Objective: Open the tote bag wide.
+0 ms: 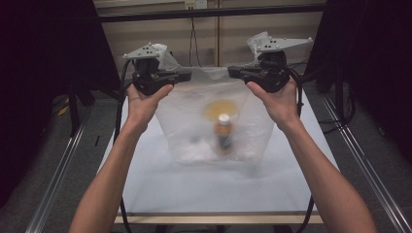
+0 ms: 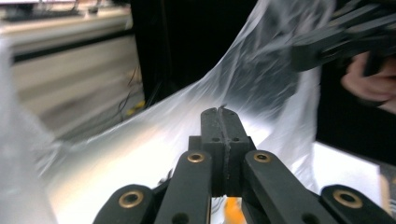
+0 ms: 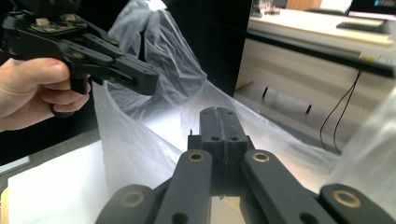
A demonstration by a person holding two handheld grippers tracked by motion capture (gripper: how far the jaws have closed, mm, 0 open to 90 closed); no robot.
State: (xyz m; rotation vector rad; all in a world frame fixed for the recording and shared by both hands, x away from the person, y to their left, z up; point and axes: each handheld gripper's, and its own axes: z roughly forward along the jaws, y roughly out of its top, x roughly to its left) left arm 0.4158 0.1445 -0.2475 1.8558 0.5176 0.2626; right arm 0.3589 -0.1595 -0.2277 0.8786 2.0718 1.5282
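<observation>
A clear plastic bag [image 1: 214, 131] hangs over the white table, stretched by its top edge between my two grippers. Inside it stands a small brown bottle with a white cap [image 1: 223, 130], with a round yellow thing [image 1: 219, 108] behind it. My left gripper [image 1: 187, 75] is shut on the bag's left top edge, and my right gripper [image 1: 232, 72] is shut on its right top edge. In the left gripper view the shut jaws [image 2: 222, 111] pinch the bag's film [image 2: 261, 79]. The right gripper view has its jaws [image 3: 219, 111] shut on the film [image 3: 154, 56] too.
The white table [image 1: 194, 187] has a wooden front edge. Black curtains [image 1: 43, 58] hang on both sides, and metal rails [image 1: 58, 165] run along the floor. A cable [image 1: 193, 39] hangs on the back wall. A person's hand [image 3: 32, 88] holds the far gripper.
</observation>
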